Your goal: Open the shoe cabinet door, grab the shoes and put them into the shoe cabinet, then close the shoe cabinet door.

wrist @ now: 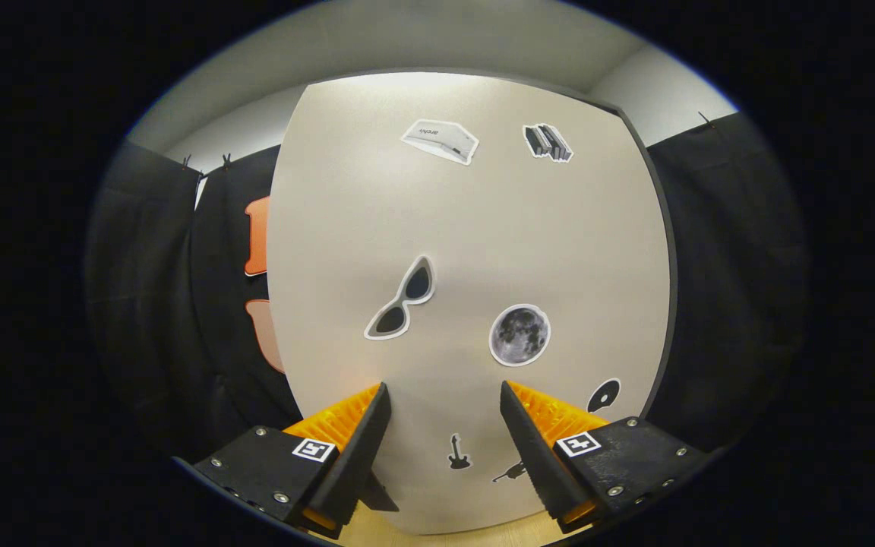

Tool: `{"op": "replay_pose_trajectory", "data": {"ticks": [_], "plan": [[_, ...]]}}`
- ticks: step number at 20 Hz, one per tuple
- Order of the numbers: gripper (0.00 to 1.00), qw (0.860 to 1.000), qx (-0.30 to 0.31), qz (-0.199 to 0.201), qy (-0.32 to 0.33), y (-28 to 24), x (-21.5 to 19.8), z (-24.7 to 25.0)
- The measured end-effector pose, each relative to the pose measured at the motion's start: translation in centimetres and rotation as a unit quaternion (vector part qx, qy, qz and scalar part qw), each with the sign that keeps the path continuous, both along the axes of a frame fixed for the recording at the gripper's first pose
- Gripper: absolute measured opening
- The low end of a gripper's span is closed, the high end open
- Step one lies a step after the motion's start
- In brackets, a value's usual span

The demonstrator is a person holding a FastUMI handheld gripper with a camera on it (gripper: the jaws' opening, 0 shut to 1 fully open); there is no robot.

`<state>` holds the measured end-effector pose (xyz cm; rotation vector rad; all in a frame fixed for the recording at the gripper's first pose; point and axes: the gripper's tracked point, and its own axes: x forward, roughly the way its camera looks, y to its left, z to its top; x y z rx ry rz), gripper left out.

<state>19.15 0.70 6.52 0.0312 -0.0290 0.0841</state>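
Two fingers of the gripper [443,395] were spread wide, nothing between them, both tips close up against the shoe cabinet door [468,251]; actual contact couldn't be confirmed. Door panel was pale and flat, facing the fingers, shut as far as could be told. Stickers on it: small guitar sticker [458,453] between the fingers, a second one [511,472] partly cut off by the right finger, disc sticker [604,395] just past the right tip, moon sticker [519,334] and sunglasses sticker [401,298] ahead, two more stickers [441,140] near the top, too small to identify. Door's right edge [661,251] was dark and clearly visible; left edge met the black cloth wall [179,304]. Strip of wooden floor [437,535] under the door's bottom edge. Cabinet interior was hidden.
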Motion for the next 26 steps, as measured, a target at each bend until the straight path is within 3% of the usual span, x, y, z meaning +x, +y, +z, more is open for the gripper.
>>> {"op": "replay_pose_trajectory", "data": {"ticks": [8, 17, 26], "plan": [[0.91, 1.000, -0.006, 0.000, 0.018, 0.6, -0.9, -0.3], [0.92, 0.998, -0.059, 0.006, -0.013, -1.8, -10.7, 3.8], [0.93, 0.999, -0.044, -0.022, -0.021, -8.4, -17.1, 4.7]]}}
